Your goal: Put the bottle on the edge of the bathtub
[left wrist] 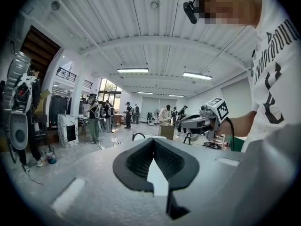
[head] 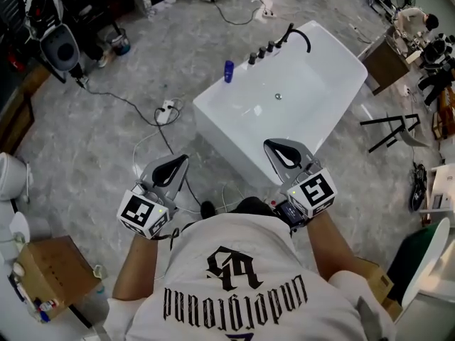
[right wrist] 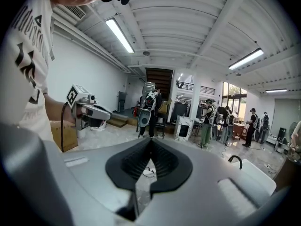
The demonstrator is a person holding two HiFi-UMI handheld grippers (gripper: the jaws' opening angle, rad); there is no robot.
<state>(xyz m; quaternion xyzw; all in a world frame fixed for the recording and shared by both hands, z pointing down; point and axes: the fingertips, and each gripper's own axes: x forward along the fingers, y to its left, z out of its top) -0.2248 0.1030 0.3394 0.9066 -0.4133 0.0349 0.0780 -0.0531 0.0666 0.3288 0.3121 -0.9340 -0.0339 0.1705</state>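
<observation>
Both grippers are held out in front of the person, well short of the white bathtub [head: 334, 84], which is seen from above on the grey floor [head: 106, 141]. The left gripper [head: 182, 159] is seen with its fingers pressed together, nothing between them; in its own view the black pads [left wrist: 136, 161] meet at the tips [left wrist: 153, 140]. The right gripper [head: 273, 147] is likewise closed and empty, tips touching [right wrist: 150, 139]. The two grippers are level with each other and apart.

The blue bottle [head: 228, 70] is seen upright at the tub's rim, on the side with the row of dark knobs [head: 261, 52] and the curved black tap [head: 297, 34], far from both grippers. A white power strip [head: 165, 112] with cables is seen on the floor left of the tub. A cardboard box [head: 53, 268] is seen at lower left
</observation>
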